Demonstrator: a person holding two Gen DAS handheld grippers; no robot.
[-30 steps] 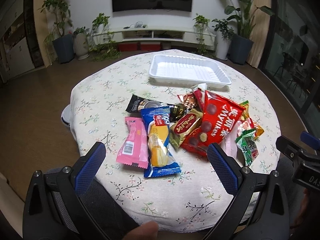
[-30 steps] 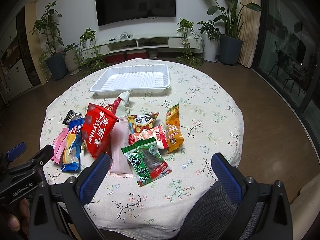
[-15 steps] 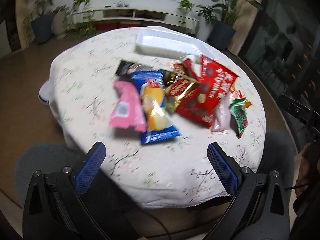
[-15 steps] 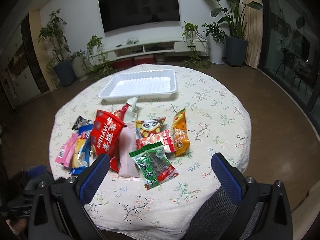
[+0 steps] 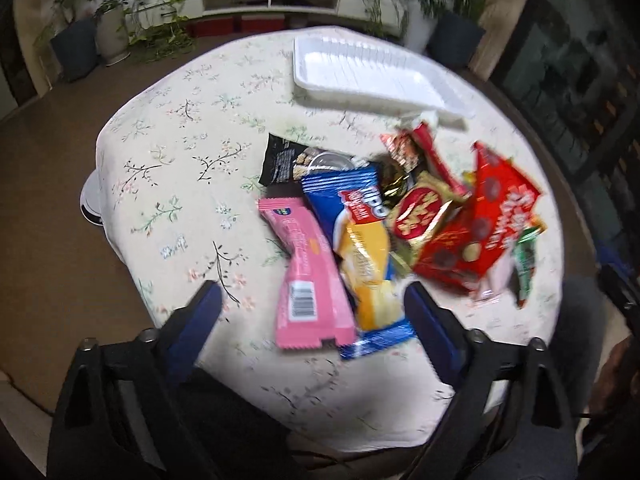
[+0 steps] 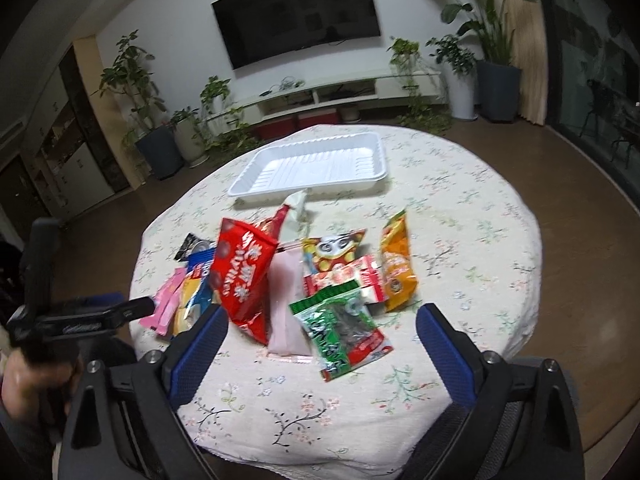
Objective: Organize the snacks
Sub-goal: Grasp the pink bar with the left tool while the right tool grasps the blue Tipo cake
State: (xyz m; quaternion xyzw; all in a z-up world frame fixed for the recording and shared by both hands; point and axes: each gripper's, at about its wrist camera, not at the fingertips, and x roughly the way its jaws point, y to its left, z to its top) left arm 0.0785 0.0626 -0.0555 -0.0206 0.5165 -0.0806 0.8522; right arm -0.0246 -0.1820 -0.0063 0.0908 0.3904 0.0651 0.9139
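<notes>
Probably home lounge: wall television (image 6: 298, 14), houseplants (image 6: 130, 80).

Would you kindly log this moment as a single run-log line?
phase: approach | left gripper: open, above pink packet | right gripper: open, above green packet | white tray: empty | snacks: piled on table

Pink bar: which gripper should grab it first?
Left. The pink bar lies just ahead of the open left gripper; the right gripper, also open, faces the green packet instead.

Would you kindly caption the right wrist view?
Open right hand-held gripper hovering before a snack pile, empty white tray behind.
</notes>
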